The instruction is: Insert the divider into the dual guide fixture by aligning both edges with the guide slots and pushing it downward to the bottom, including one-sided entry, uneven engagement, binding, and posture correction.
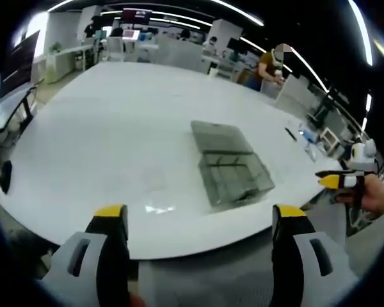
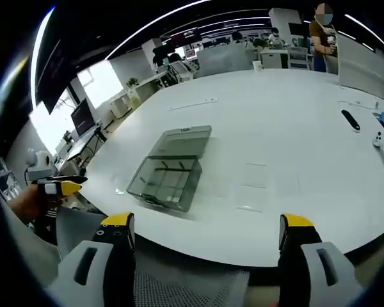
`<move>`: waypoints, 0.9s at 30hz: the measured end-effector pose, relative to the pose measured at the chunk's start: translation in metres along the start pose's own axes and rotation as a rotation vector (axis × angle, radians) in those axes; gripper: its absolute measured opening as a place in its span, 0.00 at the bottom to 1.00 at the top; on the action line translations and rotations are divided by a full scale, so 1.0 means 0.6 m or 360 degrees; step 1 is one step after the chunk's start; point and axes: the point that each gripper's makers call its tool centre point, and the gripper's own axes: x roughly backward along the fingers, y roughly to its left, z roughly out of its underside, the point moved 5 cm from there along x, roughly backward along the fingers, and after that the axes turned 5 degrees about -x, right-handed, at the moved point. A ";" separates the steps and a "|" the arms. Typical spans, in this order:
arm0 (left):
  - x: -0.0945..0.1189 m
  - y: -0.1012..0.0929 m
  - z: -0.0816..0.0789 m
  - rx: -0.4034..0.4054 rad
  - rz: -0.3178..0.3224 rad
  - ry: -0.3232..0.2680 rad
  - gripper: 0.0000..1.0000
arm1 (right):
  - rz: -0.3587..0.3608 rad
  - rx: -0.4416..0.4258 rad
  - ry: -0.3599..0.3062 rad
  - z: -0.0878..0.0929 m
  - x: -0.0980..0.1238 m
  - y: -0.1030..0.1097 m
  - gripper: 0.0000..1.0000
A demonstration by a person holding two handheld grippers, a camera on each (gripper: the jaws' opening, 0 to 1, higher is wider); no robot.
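Looking across the big white table (image 1: pixel 128 141), you've got plenty of bare surface on all sides of the clear fixture box (image 1: pixel 233 169); near table edge runs just ahead of your jaws in both views.

Left gripper (image 1: pixel 200 220): jaws spread wide, yellow tips well apart, nothing between them, touching nothing. It hangs off the table's near edge. Fixture sits at about 1 o'clock from it, on the table, well apart from the tips.

Right gripper (image 2: pixel 206 230): same story, jaws wide open and empty, short of the table edge. Fixture (image 2: pixel 166 179) is at about 11 o'clock from it.

Each gripper shows in the other's view: your right one at 3 o'clock in the left gripper view (image 1: pixel 339 180), held in your hand (image 1: pixel 377 195); your left one at 9 o'clock in the right gripper view (image 2: pixel 57 187).

Fixture: transparent smoky tray with a flat lid-like panel (image 2: pixel 182 139) lying hinged or butted at its far end, can't tell which. Inner ribs or slots visible through the walls; probably the guides, too blurred to be sure.

Flat clear sheets (image 2: pixel 259 185) lie on the table just beside the fixture, at 3 o'clock of it in the right gripper view; one may be the divider.

Small clutter far off at 2 o'clock: dark remote-like item (image 2: pixel 350 120), white item (image 2: pixel 379 142). Person standing (image 2: pixel 321 35) beyond the far edge.
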 end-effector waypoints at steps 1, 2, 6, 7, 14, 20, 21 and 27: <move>0.000 0.000 0.000 0.0002 0.0000 0.0001 0.91 | -0.0001 -0.0001 -0.0002 -0.001 0.000 0.000 0.92; 0.000 0.000 0.000 0.0005 0.0002 0.0002 0.91 | -0.0003 -0.0004 0.0000 0.000 0.000 0.000 0.92; 0.000 0.000 0.001 0.0011 0.0002 0.0004 0.91 | -0.0004 -0.0005 0.0002 0.000 0.000 0.000 0.92; 0.000 0.000 0.001 0.0012 0.0003 0.0005 0.90 | -0.0006 -0.0005 0.0001 -0.001 0.000 0.000 0.92; 0.001 0.000 0.001 0.0014 0.0004 0.0010 0.90 | -0.0009 -0.0005 0.0002 -0.001 -0.001 0.001 0.92; 0.001 0.002 0.000 0.0022 0.0000 0.0006 0.89 | -0.0010 -0.0004 0.0001 -0.002 -0.002 0.000 0.91; 0.001 0.002 0.000 0.0021 0.0001 0.0007 0.89 | -0.0012 -0.0005 -0.0001 -0.003 -0.002 0.001 0.91; 0.000 0.002 -0.002 0.0019 0.0001 0.0011 0.89 | -0.0013 -0.0006 -0.0002 -0.006 -0.003 -0.001 0.91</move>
